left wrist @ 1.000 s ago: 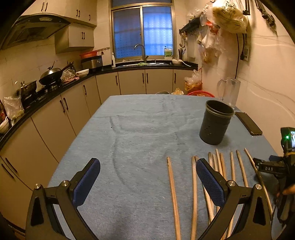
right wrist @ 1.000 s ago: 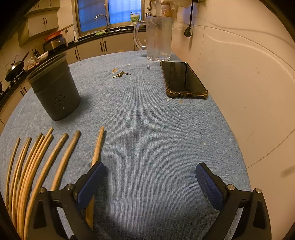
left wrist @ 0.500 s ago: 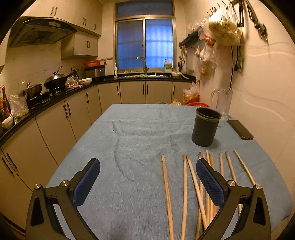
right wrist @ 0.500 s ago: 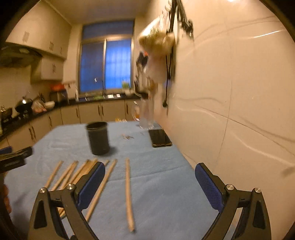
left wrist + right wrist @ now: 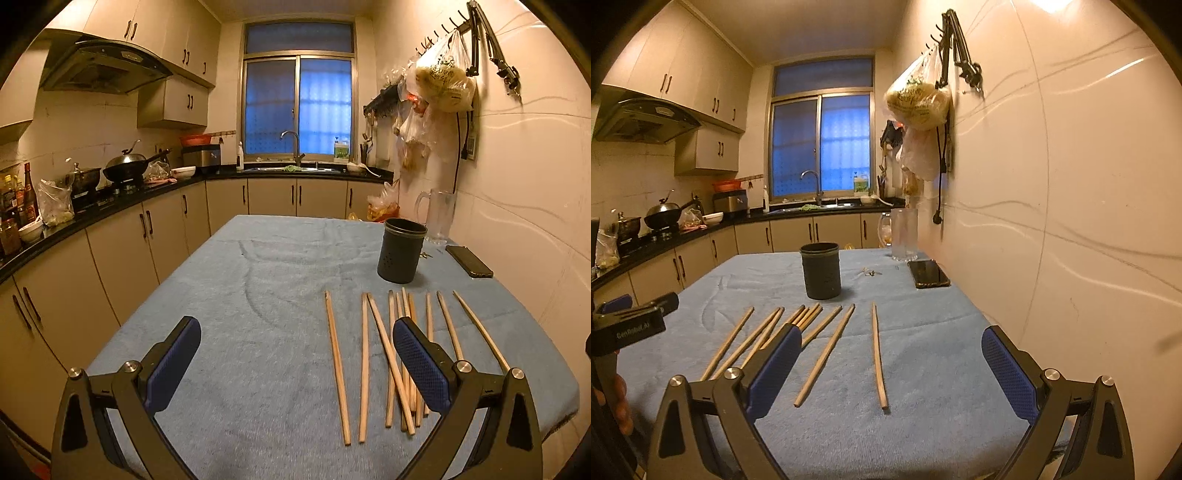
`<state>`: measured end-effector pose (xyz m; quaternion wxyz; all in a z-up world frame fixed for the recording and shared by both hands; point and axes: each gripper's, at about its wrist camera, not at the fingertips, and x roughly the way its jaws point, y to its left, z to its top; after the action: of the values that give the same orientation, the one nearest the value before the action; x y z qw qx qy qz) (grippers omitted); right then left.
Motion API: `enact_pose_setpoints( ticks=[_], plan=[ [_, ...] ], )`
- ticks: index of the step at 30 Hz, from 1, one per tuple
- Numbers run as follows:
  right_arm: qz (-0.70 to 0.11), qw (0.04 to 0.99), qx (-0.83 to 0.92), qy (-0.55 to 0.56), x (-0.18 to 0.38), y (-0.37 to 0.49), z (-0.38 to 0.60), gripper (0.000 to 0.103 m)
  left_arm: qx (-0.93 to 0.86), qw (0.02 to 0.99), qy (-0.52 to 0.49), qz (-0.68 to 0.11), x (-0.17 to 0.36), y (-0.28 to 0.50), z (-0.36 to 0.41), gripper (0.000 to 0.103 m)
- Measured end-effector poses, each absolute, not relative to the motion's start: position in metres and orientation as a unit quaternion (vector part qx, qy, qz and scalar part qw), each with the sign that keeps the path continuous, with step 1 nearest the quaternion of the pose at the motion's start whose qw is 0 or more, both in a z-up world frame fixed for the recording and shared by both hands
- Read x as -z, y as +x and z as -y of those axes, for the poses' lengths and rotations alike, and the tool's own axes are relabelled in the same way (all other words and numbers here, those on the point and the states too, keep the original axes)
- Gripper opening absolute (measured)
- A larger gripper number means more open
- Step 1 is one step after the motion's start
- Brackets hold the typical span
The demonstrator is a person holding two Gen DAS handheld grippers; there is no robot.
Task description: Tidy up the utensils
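Several wooden chopsticks (image 5: pixel 397 354) lie side by side on the blue cloth table (image 5: pixel 258 295), pointing toward a dark perforated utensil holder (image 5: pixel 400 254) that stands upright behind them. My left gripper (image 5: pixel 295 365) is open and held above the table's near edge, left of most sticks, with nothing between its fingers. In the right wrist view the same chopsticks (image 5: pixel 823 347) fan out before the holder (image 5: pixel 820 270). My right gripper (image 5: pixel 890 369) is open and empty above the near edge, with one stick (image 5: pixel 878 354) lying ahead between its fingers. The left gripper's body (image 5: pixel 628 325) shows at the left edge.
A black phone (image 5: pixel 468 260) and a clear glass pitcher (image 5: pixel 437 216) sit at the table's far right, by the wall. Small keys (image 5: pixel 871 273) lie near the holder. Kitchen counters with a wok (image 5: pixel 129 168) run along the left side.
Both grippers have pulled back and risen from the table, so the views now take in the whole row of chopsticks and the room. Both stay open and empty.
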<state>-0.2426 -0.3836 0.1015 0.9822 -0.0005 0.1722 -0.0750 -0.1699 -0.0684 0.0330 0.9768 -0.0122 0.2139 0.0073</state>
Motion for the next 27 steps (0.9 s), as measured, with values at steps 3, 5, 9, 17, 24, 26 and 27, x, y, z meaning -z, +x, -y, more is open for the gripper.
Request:
enact_pose_setpoints(
  ticks=[3, 5, 9, 17, 24, 26, 27],
  plan=[
    [-0.16, 0.984, 0.073, -0.007, -0.105, -0.251, 0.381, 0.099, -0.006, 0.978, -0.012, -0.206, -0.035, -0.178, 0.069, 0.103],
    [-0.156, 0.985, 0.072, -0.011, -0.105, -0.254, 0.378, 0.099, -0.005, 0.979, -0.012, -0.203, -0.035, -0.181, 0.07, 0.103],
    [-0.156, 0.985, 0.068, -0.008, -0.105, -0.258, 0.377, 0.099, -0.003, 0.98, -0.006, -0.2, -0.036, -0.186, 0.072, 0.103],
    [-0.159, 0.985, 0.067, -0.002, -0.102, -0.262, 0.379, 0.099, -0.002, 0.98, -0.006, -0.201, -0.035, -0.19, 0.073, 0.103],
    [-0.165, 0.984, 0.068, 0.0, -0.101, -0.263, 0.38, 0.099, -0.001, 0.98, -0.002, -0.201, -0.036, -0.191, 0.075, 0.103],
    [-0.165, 0.984, 0.067, 0.001, -0.101, -0.263, 0.38, 0.099, -0.001, 0.98, -0.002, -0.201, -0.036, -0.191, 0.075, 0.103],
    [-0.165, 0.984, 0.067, 0.001, -0.101, -0.263, 0.38, 0.099, -0.002, 0.98, -0.002, -0.201, -0.036, -0.191, 0.075, 0.103]
  ],
)
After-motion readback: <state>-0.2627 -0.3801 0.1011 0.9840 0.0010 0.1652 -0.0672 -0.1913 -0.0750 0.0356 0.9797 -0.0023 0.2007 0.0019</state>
